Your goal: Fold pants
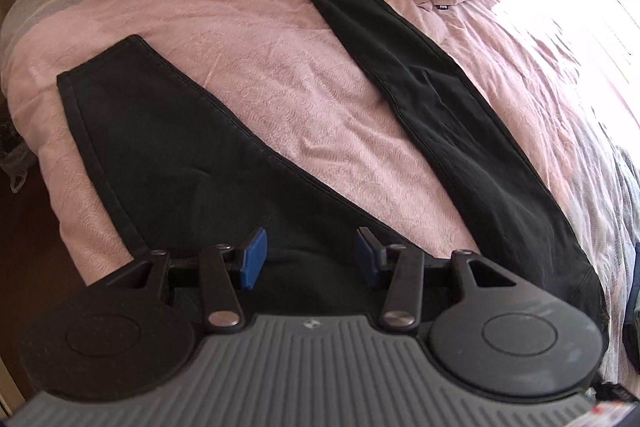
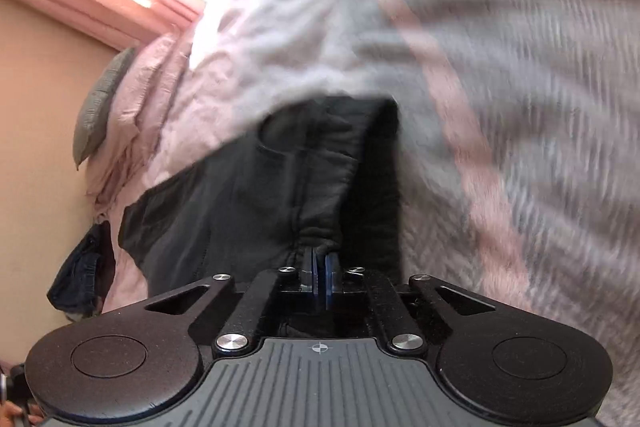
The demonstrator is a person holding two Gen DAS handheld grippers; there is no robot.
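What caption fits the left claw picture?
Open left claw hovers over black pants spread on a pink bedspread.

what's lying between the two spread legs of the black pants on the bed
Only bare pink bedspread between the black pants' legs, seen in the left wrist view.

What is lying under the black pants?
Under the black pants lies the pink bedcover, showing between the spread legs. Whatever the fabric itself covers cannot be seen.
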